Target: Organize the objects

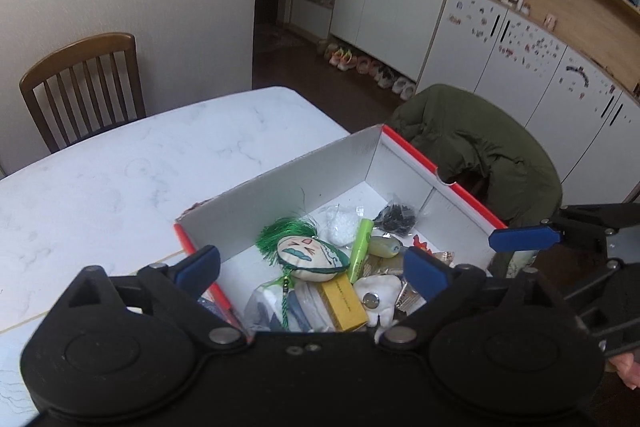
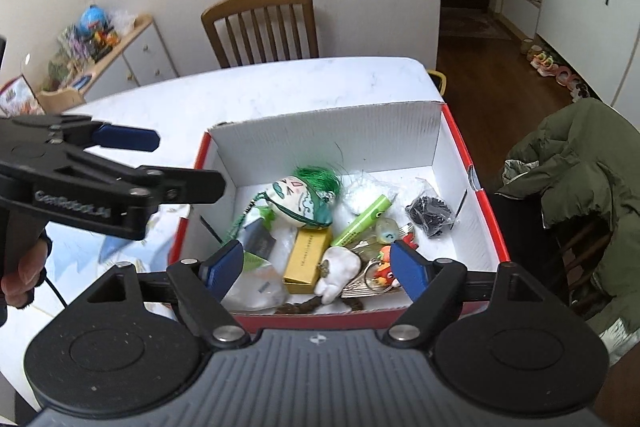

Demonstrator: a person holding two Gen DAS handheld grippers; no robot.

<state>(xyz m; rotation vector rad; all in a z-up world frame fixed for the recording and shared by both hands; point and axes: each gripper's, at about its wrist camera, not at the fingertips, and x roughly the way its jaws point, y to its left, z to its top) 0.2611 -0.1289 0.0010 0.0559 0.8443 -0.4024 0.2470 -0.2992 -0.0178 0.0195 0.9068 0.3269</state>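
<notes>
Because the 2 grippers hover over the red-rimmed box (image 2: 456,147) on the table (image 2: 280,87), left gripper (image 1: 312,263) and right gripper (image 2: 316,263) both gape empty, likely choosing among the green-haired doll (image 2: 302,201), yellow box (image 2: 306,261) and other jumbled trinkets inside.

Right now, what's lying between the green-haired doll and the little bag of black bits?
In the right wrist view, a white crinkly bag and a green marker lie between the doll and the black bag.

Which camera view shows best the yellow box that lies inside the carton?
The right wrist view: the whole yellow box lies unobstructed between the open fingers. In the left wrist view the yellow box is cut off below by the gripper body.
</notes>
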